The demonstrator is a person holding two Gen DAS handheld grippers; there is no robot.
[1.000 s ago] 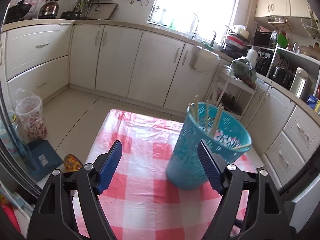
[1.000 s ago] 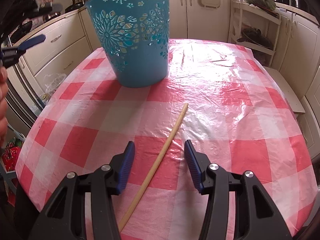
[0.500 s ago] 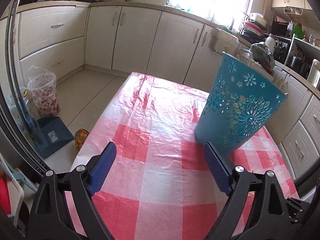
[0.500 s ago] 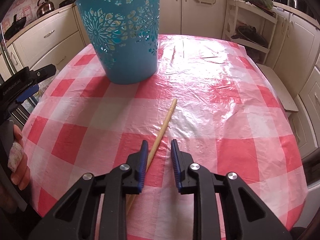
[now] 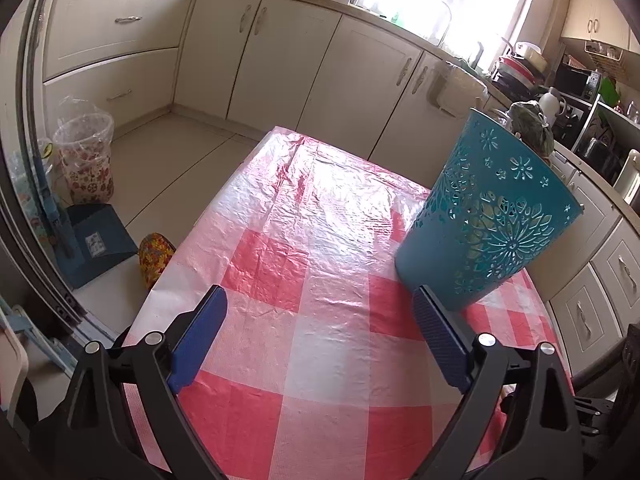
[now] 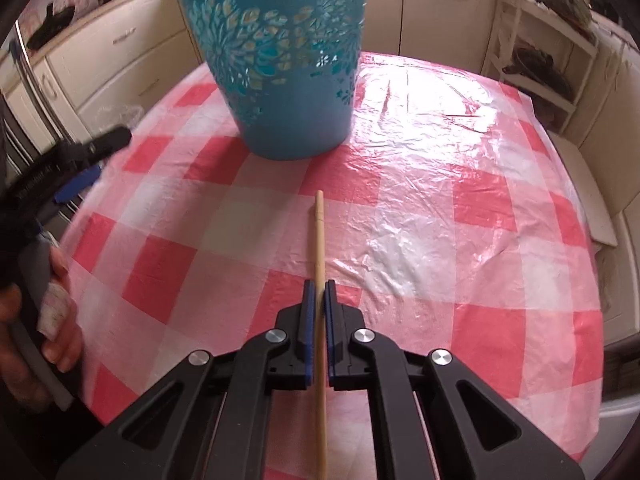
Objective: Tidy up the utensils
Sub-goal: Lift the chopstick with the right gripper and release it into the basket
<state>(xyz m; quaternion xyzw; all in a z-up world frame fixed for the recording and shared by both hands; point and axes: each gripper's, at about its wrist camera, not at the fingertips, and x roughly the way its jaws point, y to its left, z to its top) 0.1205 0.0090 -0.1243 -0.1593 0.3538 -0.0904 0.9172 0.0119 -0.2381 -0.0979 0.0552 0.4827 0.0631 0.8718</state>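
Right wrist view: right claw clamped on a wooden chopstick.
Left claw opening wide, nothing between; white lettering on its body, possibly a brand, unreadable.

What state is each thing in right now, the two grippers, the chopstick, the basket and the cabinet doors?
Left gripper: jaws opening, nothing between them.
Right gripper: shut on the chopstick.
Chopstick: clamped, pointing toward the basket.
Basket: upright on the tablecloth, untouched.
Cabinet doors: shut.
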